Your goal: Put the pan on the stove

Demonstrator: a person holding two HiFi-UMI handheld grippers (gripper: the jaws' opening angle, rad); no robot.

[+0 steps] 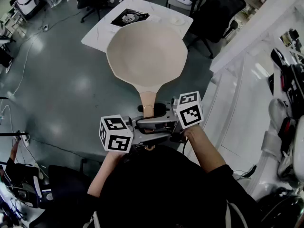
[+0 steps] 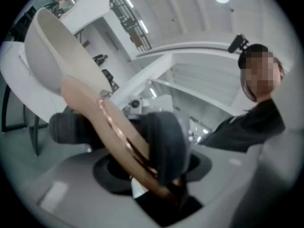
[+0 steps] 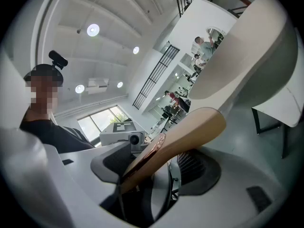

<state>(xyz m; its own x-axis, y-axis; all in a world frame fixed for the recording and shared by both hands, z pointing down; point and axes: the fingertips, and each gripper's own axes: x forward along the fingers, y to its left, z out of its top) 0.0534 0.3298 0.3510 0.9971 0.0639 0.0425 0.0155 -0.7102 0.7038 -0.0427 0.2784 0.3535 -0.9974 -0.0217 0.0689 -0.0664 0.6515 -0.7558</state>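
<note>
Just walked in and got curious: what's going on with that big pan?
A person is holding a cream pan up in the air with two hand-held grippers. Both the left gripper and the right gripper are clamped on its handle. The pan hangs over the floor, just short of the white table where the stove sits. So the pan is not on the stove yet.

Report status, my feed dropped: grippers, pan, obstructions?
Left gripper, right gripper both shut on pan handle. Pan airborne over floor, short of stove on table. Nothing in between.
</note>
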